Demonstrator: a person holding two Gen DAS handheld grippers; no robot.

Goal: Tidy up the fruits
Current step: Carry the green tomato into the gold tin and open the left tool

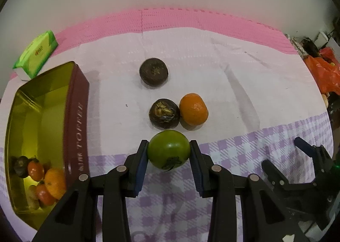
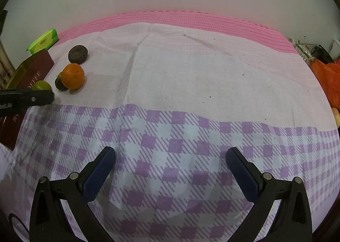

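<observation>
Our left fingers clamp the green fruit; we should lift clear of the orange just ahead, then swing left to the tin. Right fingers hang wide, empty.

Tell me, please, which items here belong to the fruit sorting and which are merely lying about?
Job: green fruit held by left gripper, orange, two dark fruits, toffee tin.
Lying about: green packet, orange bag.

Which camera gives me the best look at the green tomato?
The left wrist view: the green tomato sits whole and centred between the left gripper pads. The right wrist view shows only its top behind that gripper's finger.
</observation>
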